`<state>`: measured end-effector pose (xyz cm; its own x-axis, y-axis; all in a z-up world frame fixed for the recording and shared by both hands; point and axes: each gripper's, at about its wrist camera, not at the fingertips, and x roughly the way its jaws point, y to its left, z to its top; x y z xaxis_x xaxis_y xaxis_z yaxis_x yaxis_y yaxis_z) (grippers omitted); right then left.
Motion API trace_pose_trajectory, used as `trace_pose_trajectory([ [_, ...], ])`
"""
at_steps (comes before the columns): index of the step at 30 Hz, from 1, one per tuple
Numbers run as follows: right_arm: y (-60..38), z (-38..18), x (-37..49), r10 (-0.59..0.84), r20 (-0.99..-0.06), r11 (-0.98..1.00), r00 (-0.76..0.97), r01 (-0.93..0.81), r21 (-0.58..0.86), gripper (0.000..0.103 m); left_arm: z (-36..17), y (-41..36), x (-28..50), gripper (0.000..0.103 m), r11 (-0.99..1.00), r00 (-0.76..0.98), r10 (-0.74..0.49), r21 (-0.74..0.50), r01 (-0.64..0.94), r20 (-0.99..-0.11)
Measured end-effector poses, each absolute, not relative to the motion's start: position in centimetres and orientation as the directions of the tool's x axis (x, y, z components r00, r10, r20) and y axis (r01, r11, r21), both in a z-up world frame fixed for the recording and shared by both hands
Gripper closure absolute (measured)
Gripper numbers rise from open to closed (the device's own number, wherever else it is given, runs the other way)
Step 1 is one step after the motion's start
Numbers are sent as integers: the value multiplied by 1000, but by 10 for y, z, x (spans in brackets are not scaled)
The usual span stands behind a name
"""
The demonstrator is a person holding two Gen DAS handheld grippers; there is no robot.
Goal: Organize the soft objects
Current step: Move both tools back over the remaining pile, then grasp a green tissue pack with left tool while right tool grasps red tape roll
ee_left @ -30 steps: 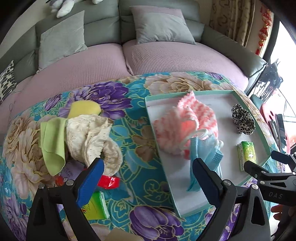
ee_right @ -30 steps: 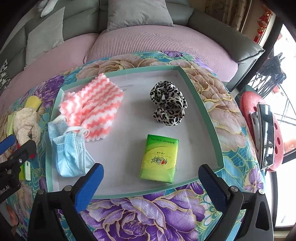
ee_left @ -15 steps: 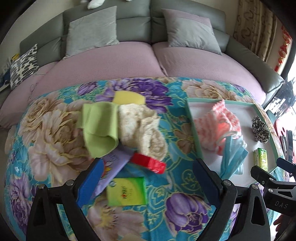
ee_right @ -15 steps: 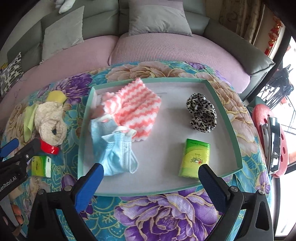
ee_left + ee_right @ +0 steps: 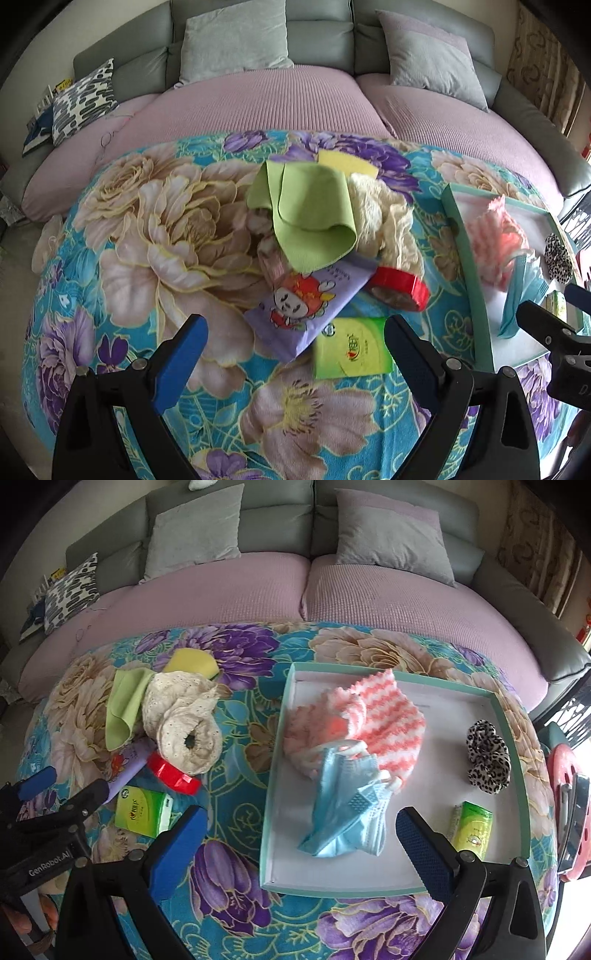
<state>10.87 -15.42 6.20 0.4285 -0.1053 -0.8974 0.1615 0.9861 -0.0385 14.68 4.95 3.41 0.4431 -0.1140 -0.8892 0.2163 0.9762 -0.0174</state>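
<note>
Both grippers, left (image 5: pixel 293 349) and right (image 5: pixel 301 840), hover empty with fingers wide over pile with green cloth (image 5: pixel 310 214) and tray (image 5: pixel 511 738) holding blue masks (image 5: pixel 343 812).

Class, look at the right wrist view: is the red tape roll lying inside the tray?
No. The red tape roll lies on the floral cloth, left of the tray.

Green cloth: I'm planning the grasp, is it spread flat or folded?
Folded. The green cloth lies doubled over, draped on the cream lace fabric.
</note>
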Motion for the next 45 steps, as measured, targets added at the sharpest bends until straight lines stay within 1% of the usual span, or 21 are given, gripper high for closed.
trace_pose_trajectory([
  [6,-132,55,112,-62,-904,995,422,98,-22,0,19,55,146,7,981,378,-106,-34,193,-920],
  [14,-127,50,114,-61,-908,995,414,92,-25,0,0,49,139,7,976,301,-120,-58,208,-946],
  [21,-135,50,116,-76,-909,994,410,106,-35,0,-10,30,135,7,959,295,-157,-73,275,-942],
  [25,-137,50,116,-77,-909,994,409,106,-36,0,-13,20,137,8,955,297,-179,-93,282,-938],
  [26,-137,50,117,-76,-910,994,408,105,-37,0,-14,18,137,9,955,300,-183,-96,282,-936],
  [29,-138,50,117,-77,-910,994,407,103,-38,0,-17,11,140,22,953,298,-181,-92,290,-937],
  [32,-136,50,118,-78,-910,994,406,105,-39,0,-20,10,143,29,953,288,-186,-101,285,-939],
  [33,-136,50,118,-77,-910,994,407,103,-38,0,-20,10,143,34,953,288,-189,-105,284,-939],
  [34,-136,50,119,-77,-910,994,407,102,-39,0,-21,9,145,37,952,284,-193,-110,285,-939],
  [40,-133,49,122,-78,-910,994,407,99,-41,0,-15,15,140,38,950,295,-206,-118,289,-933],
  [45,-129,48,127,-64,-909,996,411,80,-34,0,-7,31,132,38,953,301,-194,-107,282,-934],
])
